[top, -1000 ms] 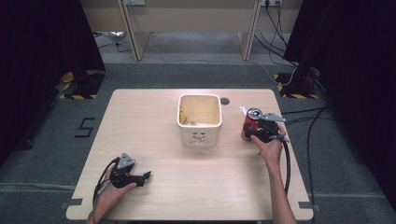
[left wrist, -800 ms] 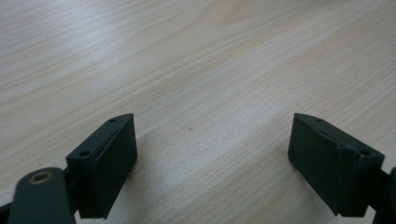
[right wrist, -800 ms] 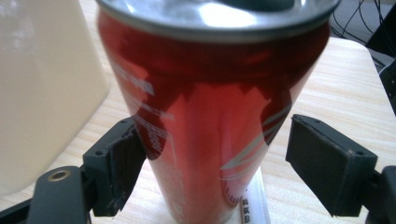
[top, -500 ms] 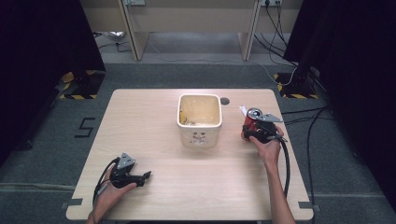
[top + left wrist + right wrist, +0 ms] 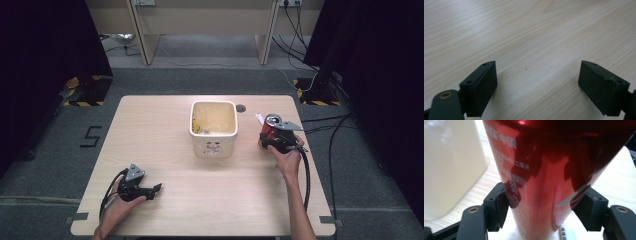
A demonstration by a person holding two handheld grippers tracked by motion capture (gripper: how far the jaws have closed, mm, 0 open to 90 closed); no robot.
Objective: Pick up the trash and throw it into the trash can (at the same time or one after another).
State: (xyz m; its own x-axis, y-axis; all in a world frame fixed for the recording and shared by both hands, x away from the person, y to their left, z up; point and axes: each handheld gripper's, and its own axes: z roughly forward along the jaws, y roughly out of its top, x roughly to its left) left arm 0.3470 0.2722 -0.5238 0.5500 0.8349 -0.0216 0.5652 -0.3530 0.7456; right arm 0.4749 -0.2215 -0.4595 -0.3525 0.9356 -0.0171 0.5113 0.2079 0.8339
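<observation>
A red drink can (image 5: pixel 270 123) stands upright on the table's right side, just right of a cream square bin (image 5: pixel 213 146). My right gripper (image 5: pixel 270 134) reaches level around its lower half. In the right gripper view the can (image 5: pixel 541 182) stands between the two black pads (image 5: pixel 499 207), which meet its sides. The jaws have just been closing with the can between them. My left gripper (image 5: pixel 157 188) rests near the front left of the table. Its jaws stand wide apart over bare wood (image 5: pixel 536 50), with nothing between them.
The bin's wall (image 5: pixel 449 170) looms close beside the can. A small white slip (image 5: pixel 259 119) lies behind the can, and a dark round hole (image 5: pixel 241 108) marks the tabletop behind the bin. Black cables trail from both grippers.
The right gripper has drawn slightly closer around the can. The left hand and its gripper have kept still.
</observation>
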